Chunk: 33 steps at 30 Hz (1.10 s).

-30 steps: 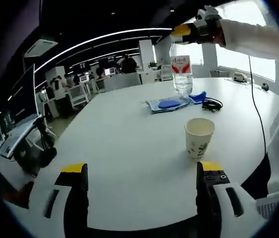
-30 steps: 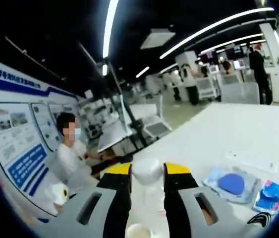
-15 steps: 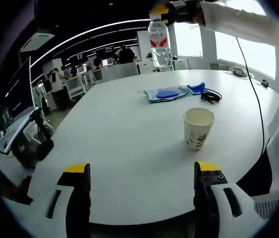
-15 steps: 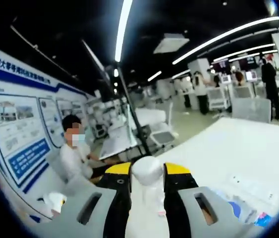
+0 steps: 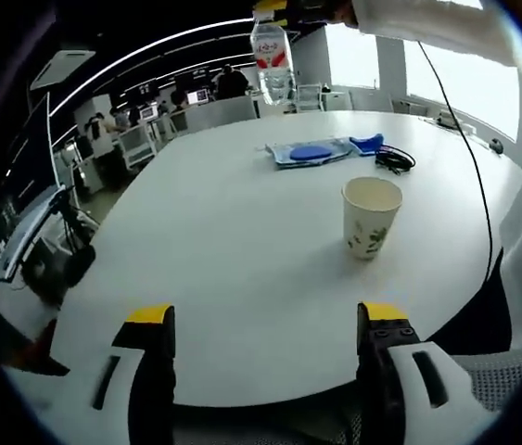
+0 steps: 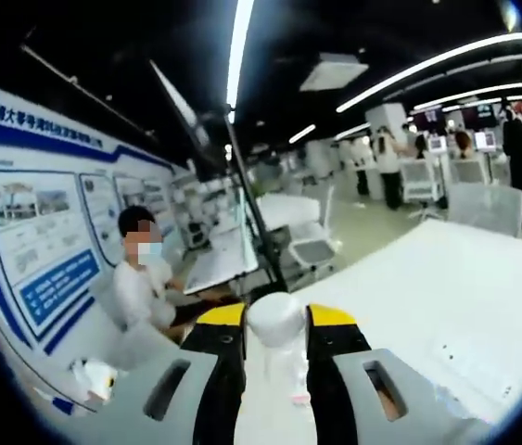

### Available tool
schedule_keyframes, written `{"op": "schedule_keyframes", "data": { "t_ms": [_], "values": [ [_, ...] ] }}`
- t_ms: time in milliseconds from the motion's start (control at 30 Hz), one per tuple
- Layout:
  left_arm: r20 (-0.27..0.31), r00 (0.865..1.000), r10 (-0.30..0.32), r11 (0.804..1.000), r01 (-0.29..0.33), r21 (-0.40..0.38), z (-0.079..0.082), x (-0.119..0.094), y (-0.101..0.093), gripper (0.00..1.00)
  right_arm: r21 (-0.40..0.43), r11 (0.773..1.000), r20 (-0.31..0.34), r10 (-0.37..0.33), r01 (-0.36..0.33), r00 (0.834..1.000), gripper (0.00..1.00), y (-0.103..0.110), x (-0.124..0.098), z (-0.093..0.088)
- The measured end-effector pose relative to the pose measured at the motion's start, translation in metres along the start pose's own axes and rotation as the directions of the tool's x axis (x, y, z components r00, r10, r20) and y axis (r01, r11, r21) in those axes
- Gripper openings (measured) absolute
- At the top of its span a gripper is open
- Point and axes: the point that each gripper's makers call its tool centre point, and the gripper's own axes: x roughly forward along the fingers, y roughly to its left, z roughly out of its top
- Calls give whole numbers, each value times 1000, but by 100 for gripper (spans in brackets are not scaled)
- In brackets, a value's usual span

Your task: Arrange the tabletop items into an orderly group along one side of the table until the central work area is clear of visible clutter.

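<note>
A clear water bottle (image 5: 271, 63) with a red-and-white label hangs high over the far side of the white table (image 5: 223, 232), carried from above by my right gripper. In the right gripper view its white cap (image 6: 275, 319) sits between the yellow-tipped jaws of my right gripper (image 6: 275, 326), which is shut on the bottle's neck. A paper cup (image 5: 369, 217) with a leaf print stands upright on the table's right part. My left gripper (image 5: 266, 323) is open over the near table edge, holding nothing.
At the far side lie a blue pouch (image 5: 310, 152), a small blue item (image 5: 368, 144) and a black cable coil (image 5: 394, 160). A thin black cord (image 5: 469, 176) runs across the right. A seated person (image 6: 145, 287) is left of the table; office desks stand behind.
The right gripper has lifted the bottle off the table and carried it up and to the left. The left gripper stays open over the near edge.
</note>
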Motion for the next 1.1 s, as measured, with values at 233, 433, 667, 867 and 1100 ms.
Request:
{"op": "schedule_keyframes", "data": {
  "t_ms": [233, 433, 667, 867, 1100],
  "values": [
    [-38, 999, -1, 1000, 2, 5, -8, 1, -1, 79, 17, 997, -19, 72, -72, 997, 22, -24, 19, -7],
    [-43, 999, -4, 1000, 4, 8, -9, 2, -1, 77, 0, 993, -72, 121, -121, 990, 22, -41, 34, -21],
    [-54, 999, -3, 1000, 2, -6, -12, 1, 0, 75, -4, 989, -171, 145, -148, 974, 22, -64, 52, -47],
    [-90, 996, -10, 1000, 10, 3, -19, 3, -2, 74, -12, 989, -210, 144, -150, 967, 22, -80, 61, -68],
    [-74, 997, 14, 1000, -13, 10, -14, -3, 4, 63, 32, 988, -239, 154, -151, 959, 22, -96, 71, -85]
  ]
}}
